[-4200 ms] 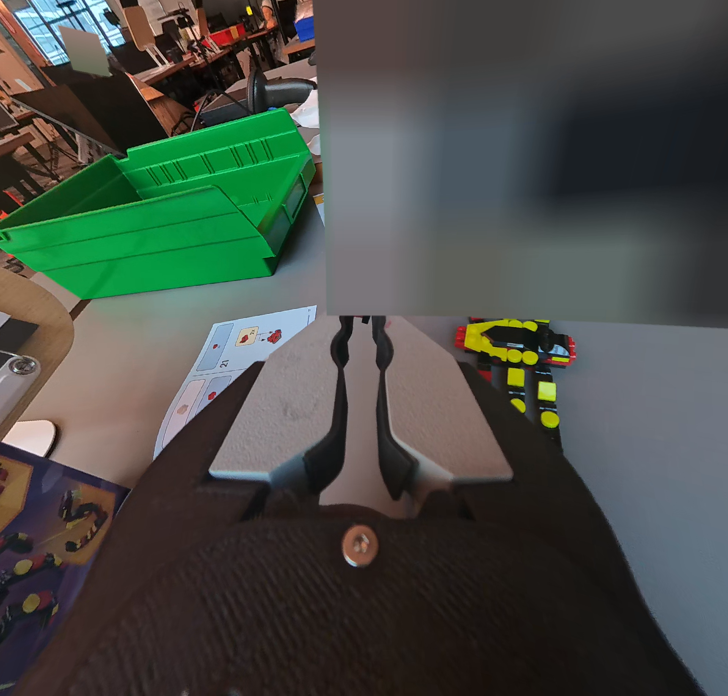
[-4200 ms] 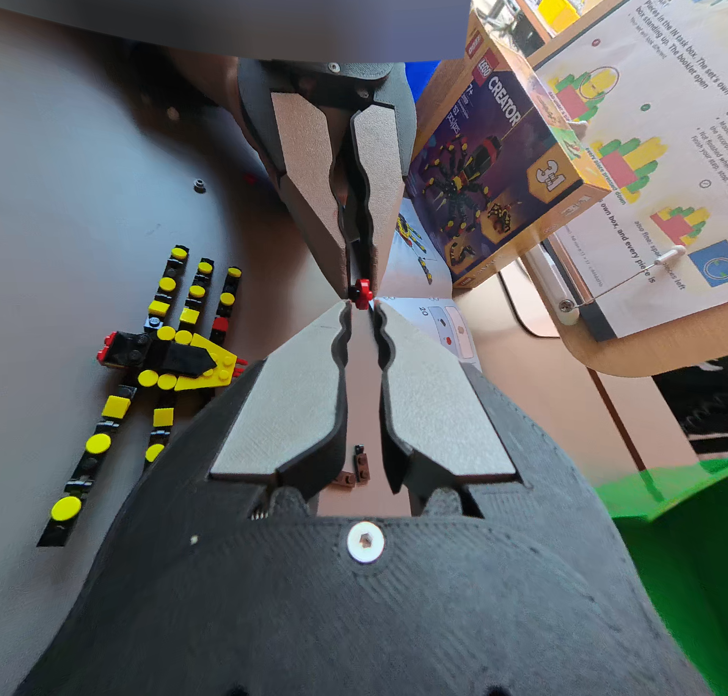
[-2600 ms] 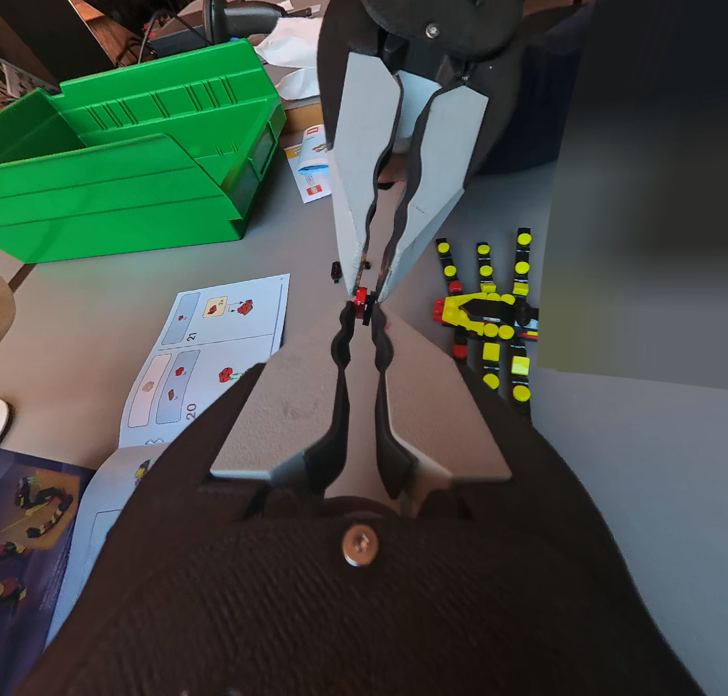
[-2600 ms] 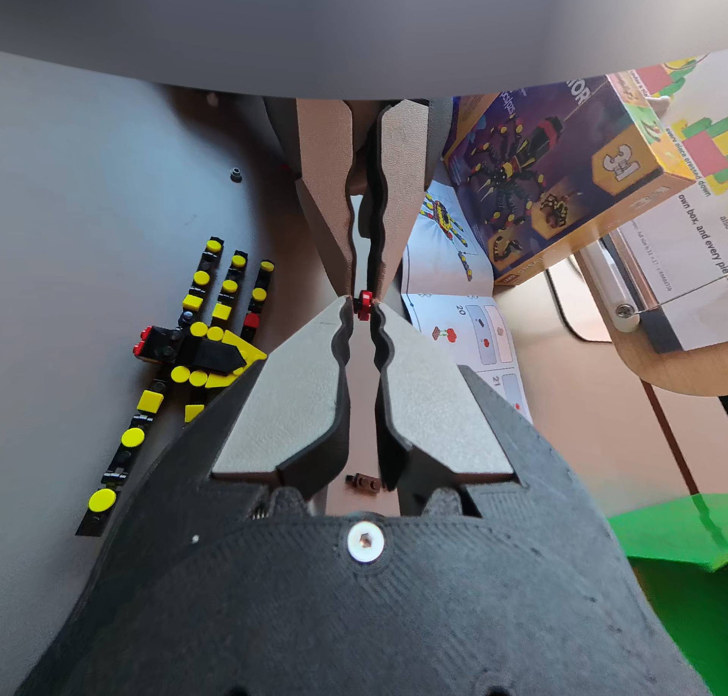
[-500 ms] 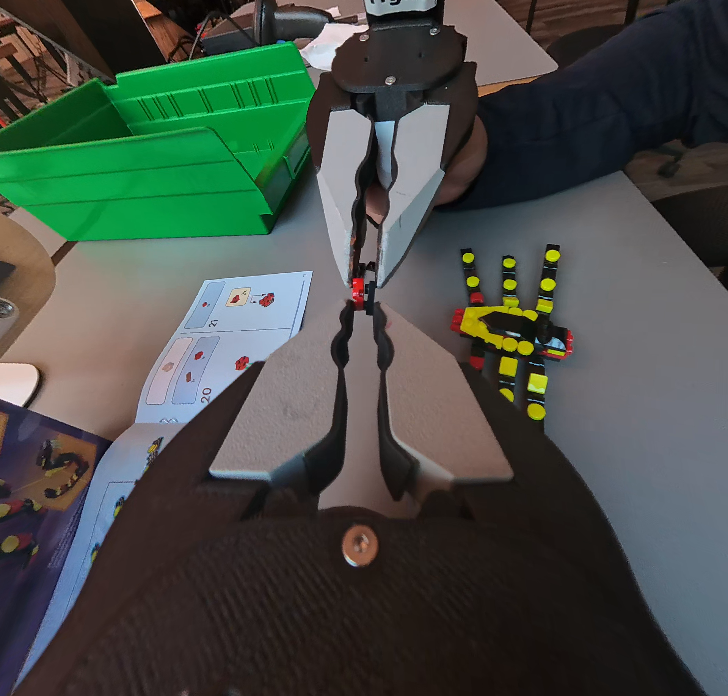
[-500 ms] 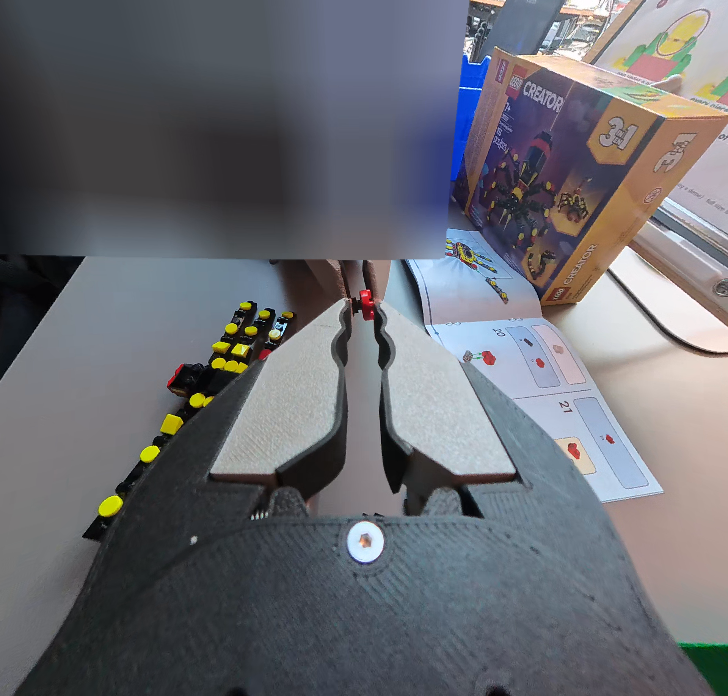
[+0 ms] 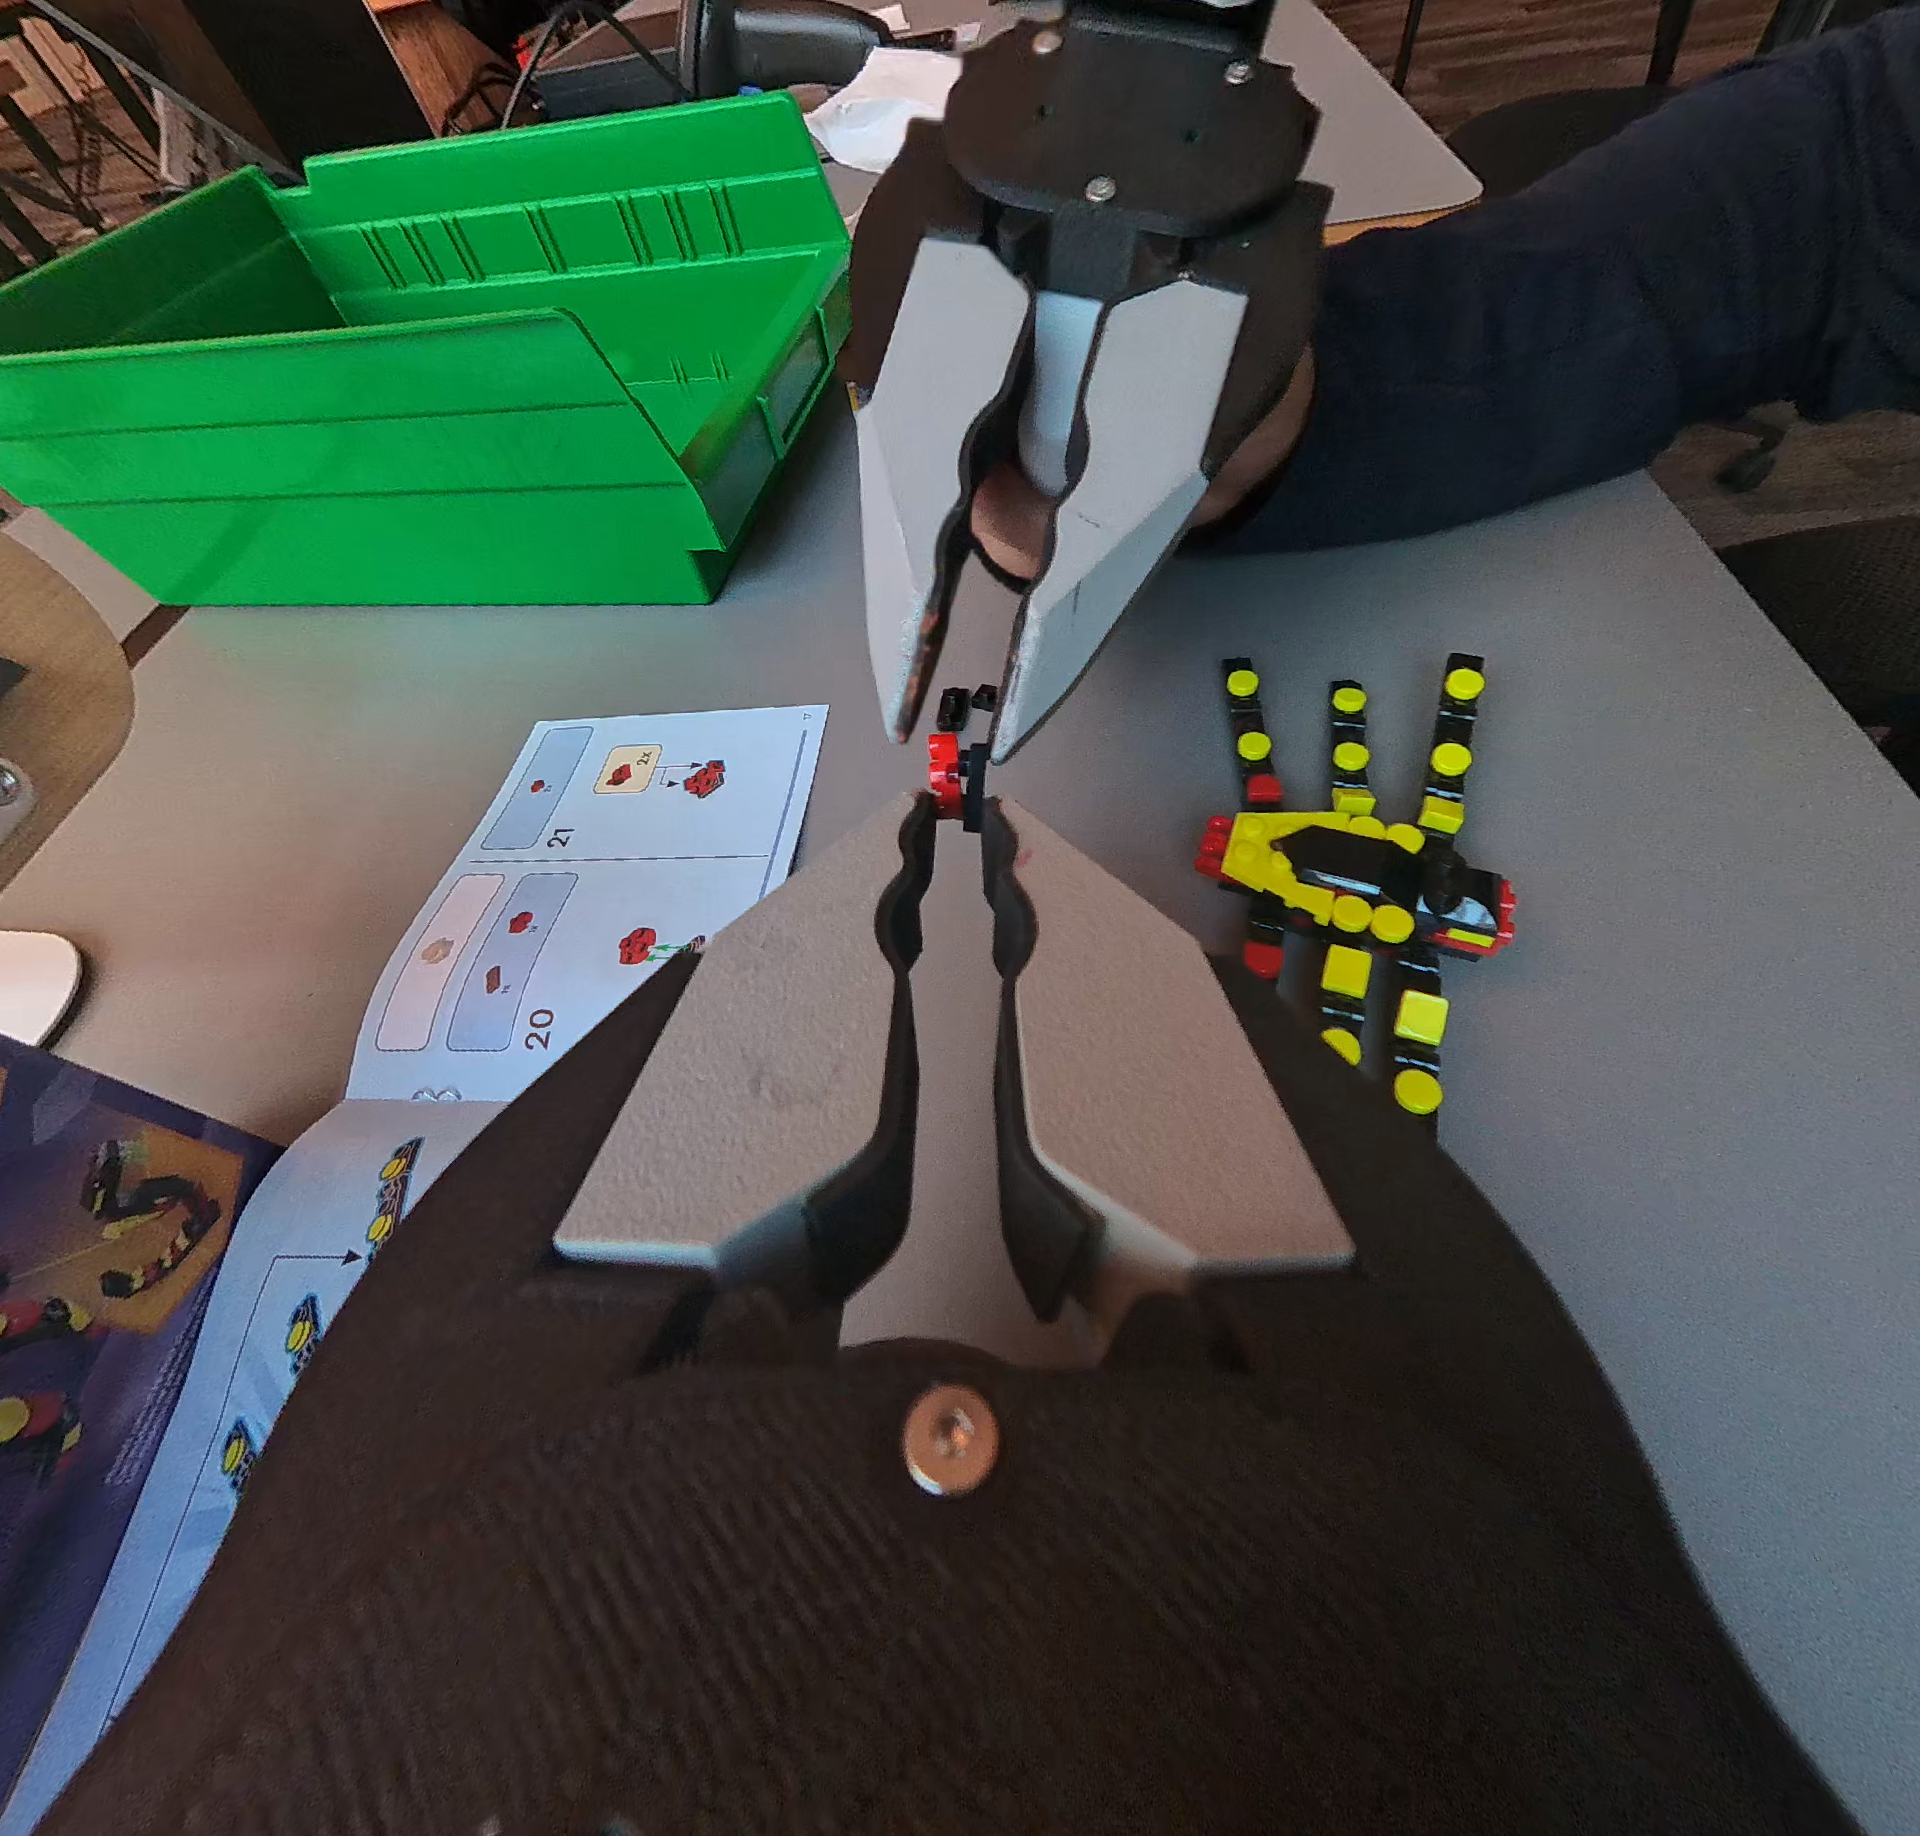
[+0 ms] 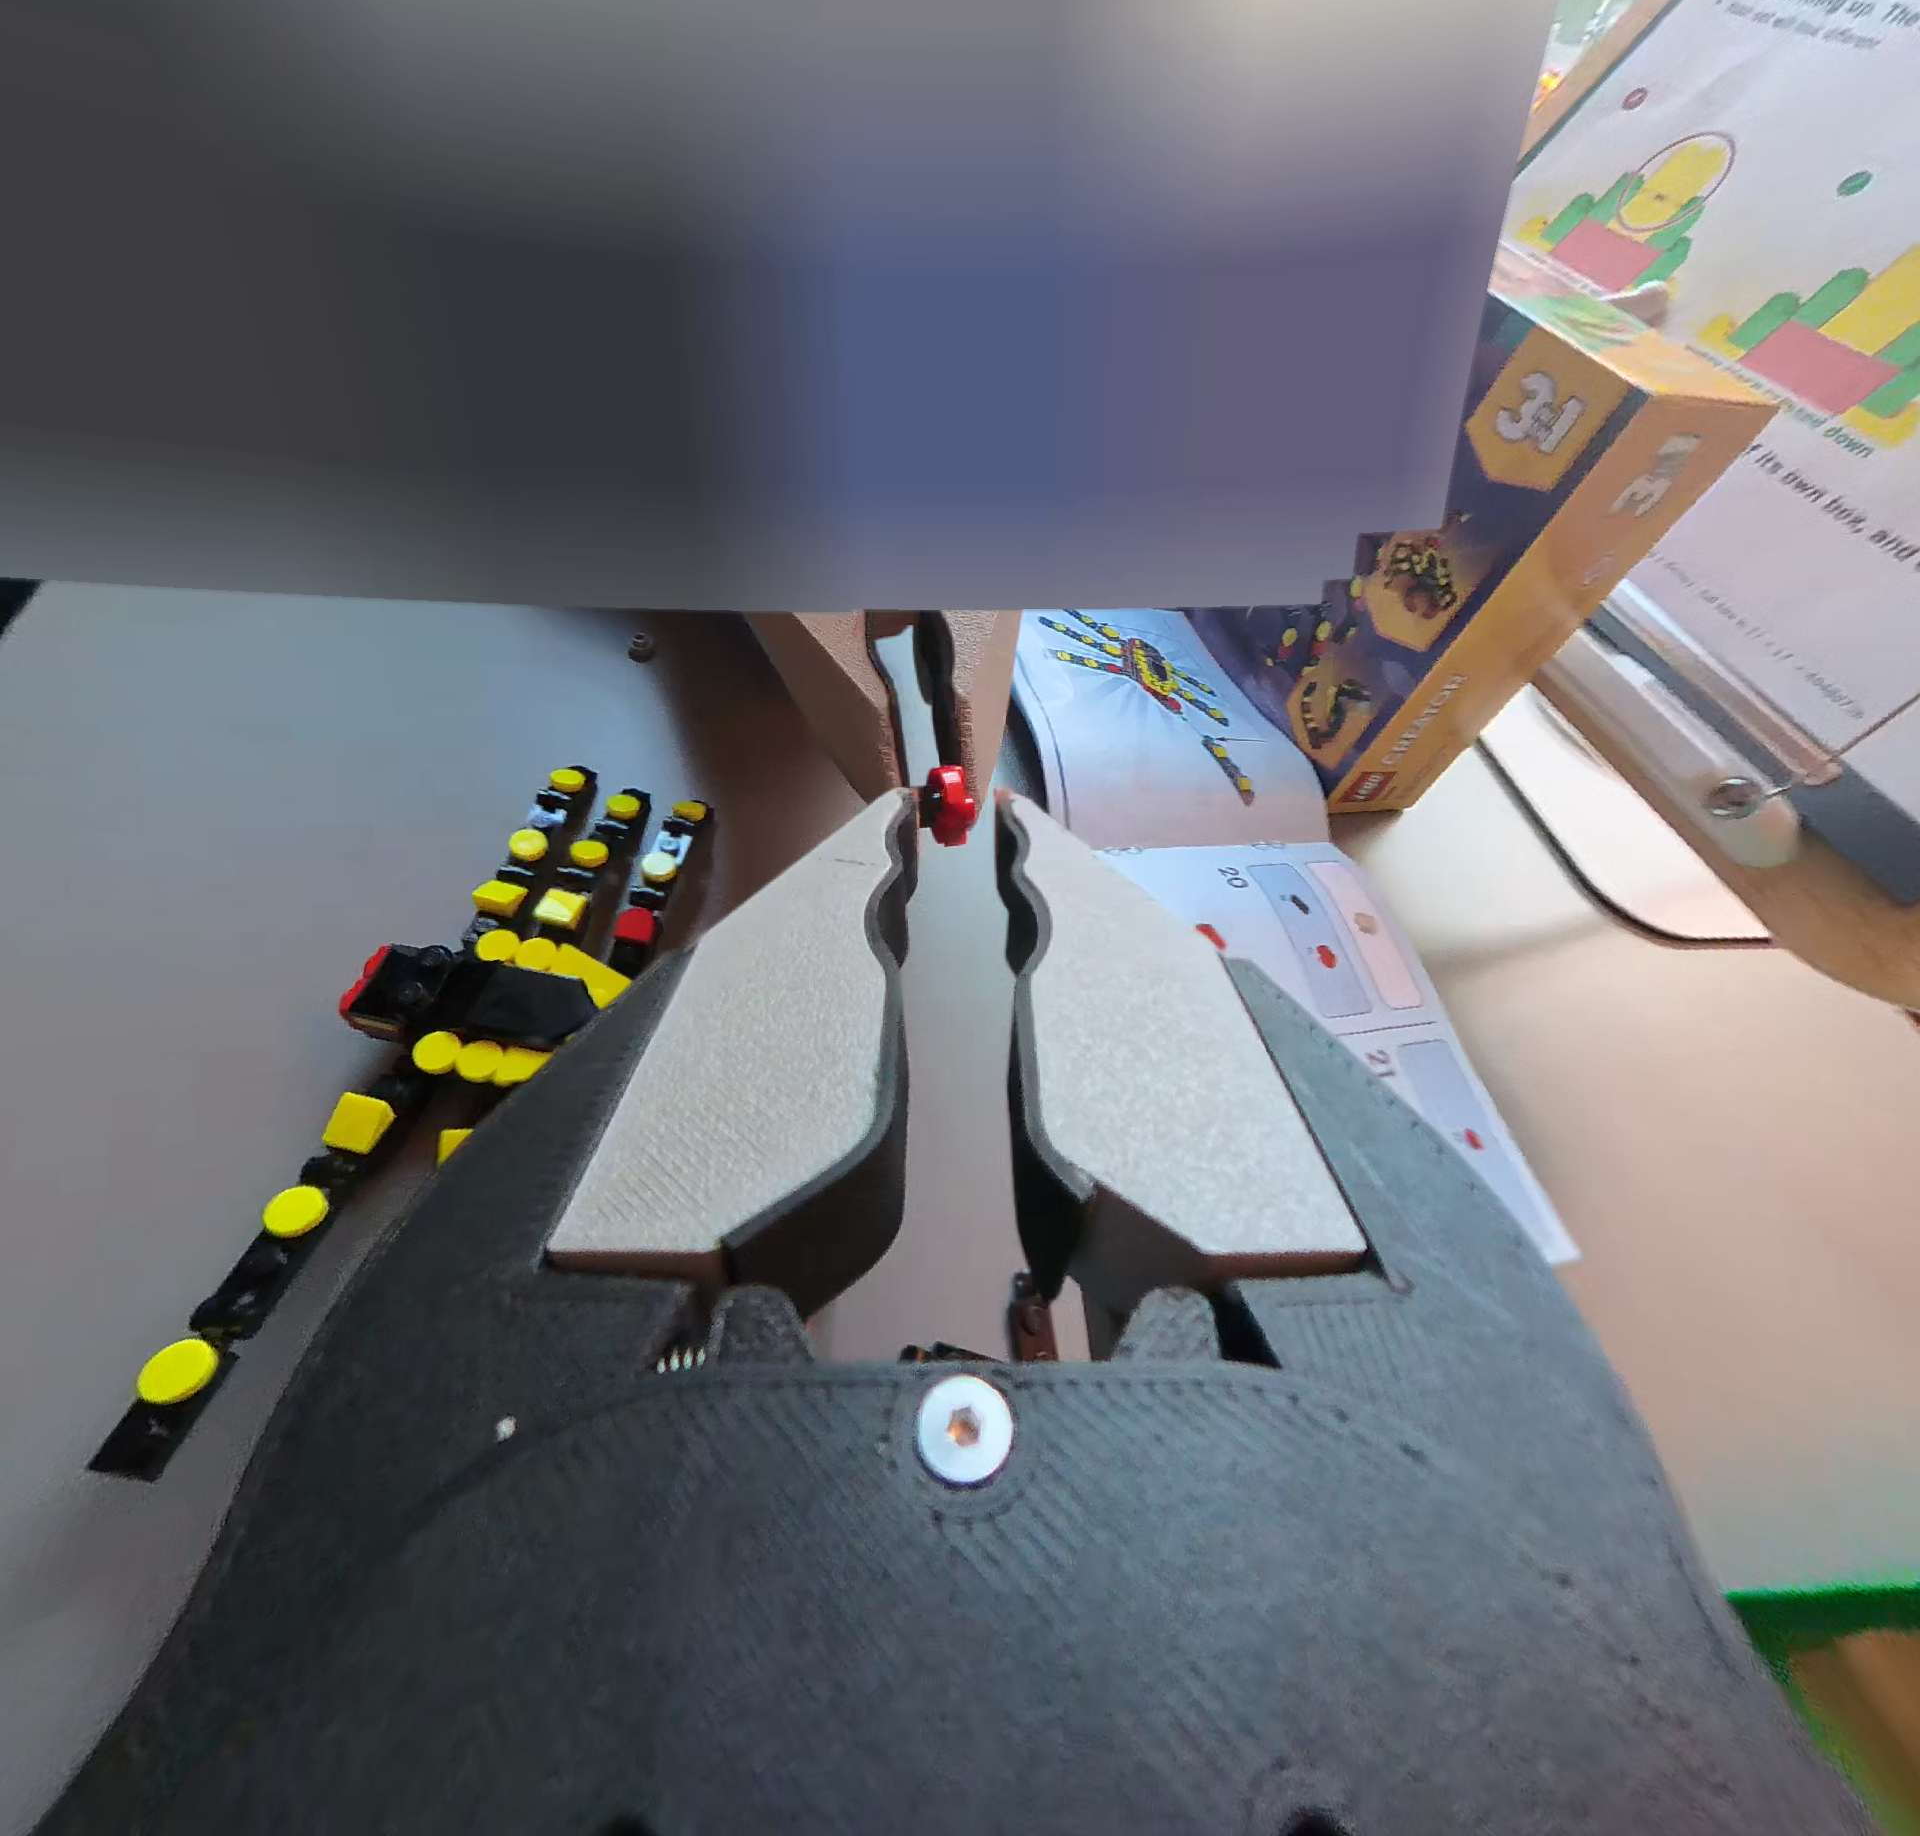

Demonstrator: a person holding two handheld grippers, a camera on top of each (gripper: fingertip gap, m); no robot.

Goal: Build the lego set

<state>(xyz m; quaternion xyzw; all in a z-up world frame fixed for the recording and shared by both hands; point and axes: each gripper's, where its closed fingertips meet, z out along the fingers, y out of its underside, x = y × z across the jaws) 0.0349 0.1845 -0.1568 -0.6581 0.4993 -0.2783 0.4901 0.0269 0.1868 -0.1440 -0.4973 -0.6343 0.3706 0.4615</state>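
A small red and black lego piece hangs above the table between the two grippers, which meet tip to tip. My left gripper is shut on it; in the right wrist view the left gripper comes in from above with the piece at its tips. My right gripper has its jaws slightly parted around the piece, and its right fingertip stands clear of it. It also shows in the left wrist view. The black, yellow and red spider model lies flat on the table.
The open instruction booklet lies beside the grippers. A green bin stands behind it. The lego box stands near a propped sheet. Small loose black pieces lie under the tips. A dark sleeve holds the right gripper. The grippers are tip to tip, or close to it.
Both grippers have stayed tip to tip on the red piece. In the last half second the right gripper's jaws have parted a little; the piece stays in the left gripper.
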